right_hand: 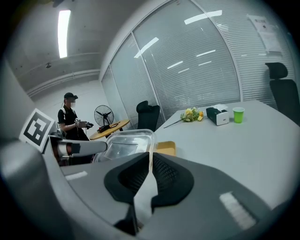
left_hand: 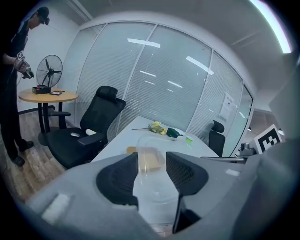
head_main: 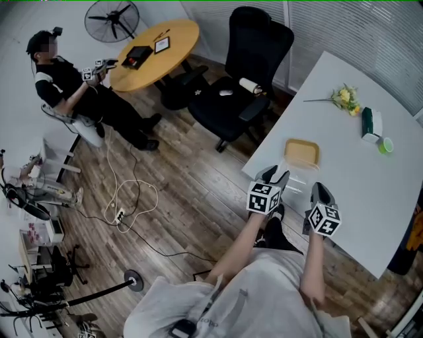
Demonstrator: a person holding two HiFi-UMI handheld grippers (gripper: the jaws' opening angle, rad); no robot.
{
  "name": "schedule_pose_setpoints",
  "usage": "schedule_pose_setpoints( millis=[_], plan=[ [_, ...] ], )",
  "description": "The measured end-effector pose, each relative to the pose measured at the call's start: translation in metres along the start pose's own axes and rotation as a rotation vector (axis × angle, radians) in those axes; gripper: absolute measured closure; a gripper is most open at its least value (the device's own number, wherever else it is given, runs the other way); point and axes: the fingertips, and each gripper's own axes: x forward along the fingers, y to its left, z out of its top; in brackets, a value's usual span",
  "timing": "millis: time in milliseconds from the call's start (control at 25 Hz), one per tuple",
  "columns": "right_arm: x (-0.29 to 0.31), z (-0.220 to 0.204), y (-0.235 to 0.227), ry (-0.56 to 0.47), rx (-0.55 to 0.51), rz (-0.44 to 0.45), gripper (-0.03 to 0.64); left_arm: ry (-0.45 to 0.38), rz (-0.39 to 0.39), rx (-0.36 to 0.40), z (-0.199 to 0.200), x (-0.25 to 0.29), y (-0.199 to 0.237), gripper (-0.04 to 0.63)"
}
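Note:
A clear plastic container [head_main: 295, 183] hangs over the near-left corner of the white table [head_main: 357, 185], between both grippers. My left gripper [head_main: 276, 177] has the container's end [left_hand: 151, 187] filling the gap between its jaws, which stand fairly wide. In the right gripper view, my right gripper [right_hand: 149, 168] is shut on the thin rim of the container [right_hand: 123, 145], and the left gripper reaches its far side. In the head view the right gripper [head_main: 322, 193] is just right of the container. A tan square tray [head_main: 302, 152] lies on the table just beyond it.
Yellow flowers [head_main: 344, 98], a green-and-white box [head_main: 370, 123] and a green cup [head_main: 385, 145] lie further along the table. A black office chair [head_main: 244, 79] stands at the table's left edge. Across the room are a round wooden table [head_main: 155, 49], a seated person [head_main: 66, 86], a fan [head_main: 112, 20] and floor cables [head_main: 125, 198].

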Motion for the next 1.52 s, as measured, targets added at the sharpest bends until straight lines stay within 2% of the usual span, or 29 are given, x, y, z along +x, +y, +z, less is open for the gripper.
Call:
schedule_pose_setpoints(
  millis=[240, 720, 1520],
  plan=[
    [-0.024, -0.009, 0.007, -0.004, -0.010, -0.008, 0.594, -0.018, -0.007, -0.017, -0.013, -0.025, -0.012, 0.410],
    [-0.054, -0.035, 0.048, -0.026, -0.052, 0.030, 0.594, -0.041, 0.023, -0.012, -0.032, -0.080, -0.005, 0.410],
    [-0.054, -0.024, 0.052, -0.054, -0.091, 0.052, 0.594, -0.079, 0.031, -0.008, -0.025, -0.083, -0.005, 0.410]
  ],
)
